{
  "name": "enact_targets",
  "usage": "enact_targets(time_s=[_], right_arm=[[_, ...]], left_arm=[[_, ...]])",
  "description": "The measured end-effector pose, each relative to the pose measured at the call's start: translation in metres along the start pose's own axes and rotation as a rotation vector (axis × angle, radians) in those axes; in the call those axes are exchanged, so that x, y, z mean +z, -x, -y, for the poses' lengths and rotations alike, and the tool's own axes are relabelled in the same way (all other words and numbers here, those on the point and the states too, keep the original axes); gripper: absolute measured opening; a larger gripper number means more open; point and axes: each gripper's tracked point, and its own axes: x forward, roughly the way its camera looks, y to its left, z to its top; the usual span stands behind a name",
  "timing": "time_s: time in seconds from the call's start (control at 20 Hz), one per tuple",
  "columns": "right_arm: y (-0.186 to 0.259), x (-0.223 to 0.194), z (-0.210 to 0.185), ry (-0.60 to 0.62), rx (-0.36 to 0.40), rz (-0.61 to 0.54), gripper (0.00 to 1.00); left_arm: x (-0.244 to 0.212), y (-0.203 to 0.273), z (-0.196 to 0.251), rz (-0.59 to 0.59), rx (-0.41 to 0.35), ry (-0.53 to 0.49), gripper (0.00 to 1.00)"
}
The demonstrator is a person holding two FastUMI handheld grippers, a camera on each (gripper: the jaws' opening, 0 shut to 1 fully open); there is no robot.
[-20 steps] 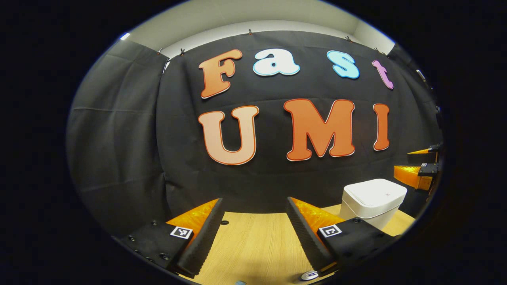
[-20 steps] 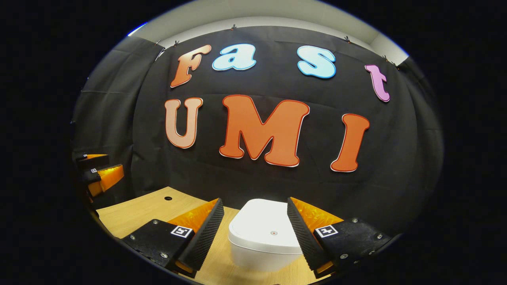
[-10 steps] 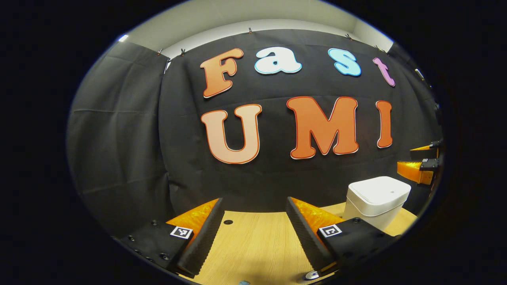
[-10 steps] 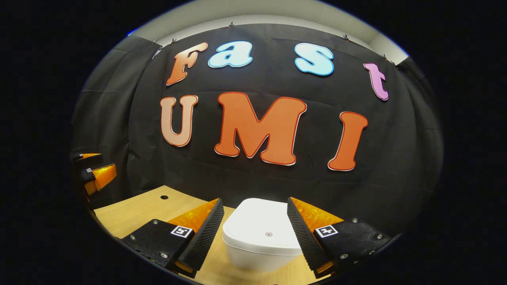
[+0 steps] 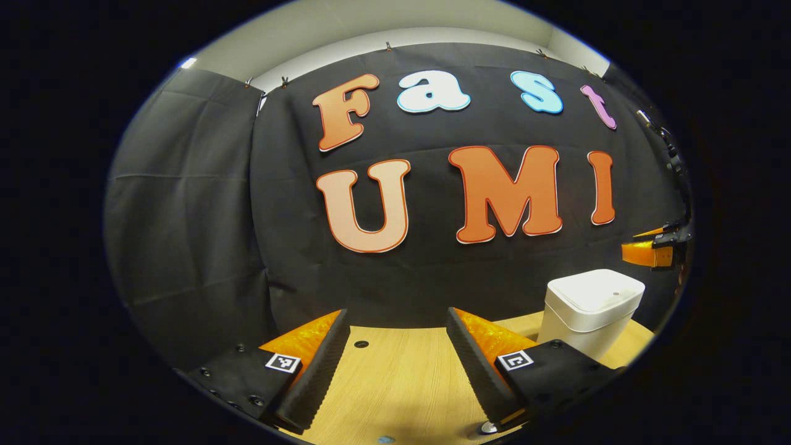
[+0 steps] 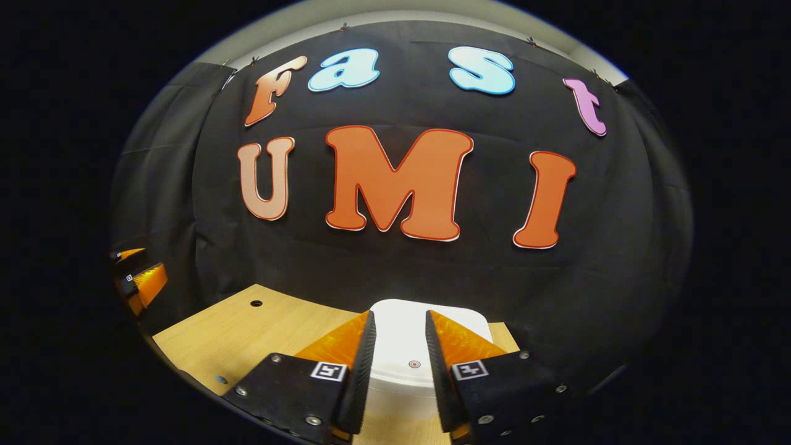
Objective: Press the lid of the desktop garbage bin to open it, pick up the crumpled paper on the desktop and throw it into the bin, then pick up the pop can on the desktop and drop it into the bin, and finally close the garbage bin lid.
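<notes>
In the right gripper view, the right gripper (image 6: 398, 371) hung over the white desktop garbage bin (image 6: 401, 364), its fingers drawn close with a narrow gap between them and nothing pinched. The bin's lid (image 6: 460, 324) lay closed, partly hidden behind the fingers; whether they touched it could not be told. In the left gripper view, the left gripper (image 5: 395, 364) stood spread wide above the bare wooden desktop (image 5: 395, 383). The bin sat at the desktop's far right there, with the right gripper above it, cut off at the edge.
</notes>
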Motion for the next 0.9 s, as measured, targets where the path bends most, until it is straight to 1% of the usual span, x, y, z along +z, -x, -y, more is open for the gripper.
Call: enact_targets(time_s=[0.05, 0.1, 0.15, 0.3, 0.35, 0.4, 0.7, 0.9], right_arm=[[-0.002, 0.0, 0.0, -0.004, 0.001, -0.001, 0.36], [-0.004, -0.002, 0.002, -0.005, 0.0, -0.003, 0.31], [-0.007, -0.004, 0.003, -0.002, -0.001, -0.009, 0.22], [-0.017, -0.013, 0.013, -0.007, -0.026, -0.039, 0.07], [-0.019, -0.015, 0.012, -0.028, -0.012, -0.045, 0.01], [-0.021, -0.018, 0.008, -0.047, 0.009, -0.057, 0.01], [-0.037, -0.056, 0.011, -0.058, 0.025, -0.141, 0.01], [-0.041, -0.08, 0.004, -0.062, 0.063, -0.197, 0.01]], left_arm=[[0.0, 0.0, -0.002, -0.003, 0.006, -0.002, 1.0], [-0.001, 0.001, -0.003, -0.007, 0.012, -0.003, 1.0], [-0.002, 0.001, -0.004, -0.01, 0.019, -0.004, 1.0], [-0.004, 0.001, -0.009, -0.018, 0.04, -0.007, 1.0], [-0.004, 0.002, -0.009, -0.022, 0.044, -0.007, 1.0], [-0.005, 0.002, -0.009, -0.025, 0.049, -0.007, 1.0], [-0.012, 0.003, -0.01, -0.056, 0.069, -0.005, 1.0], [-0.015, 0.004, -0.011, -0.073, 0.082, -0.009, 1.0]])
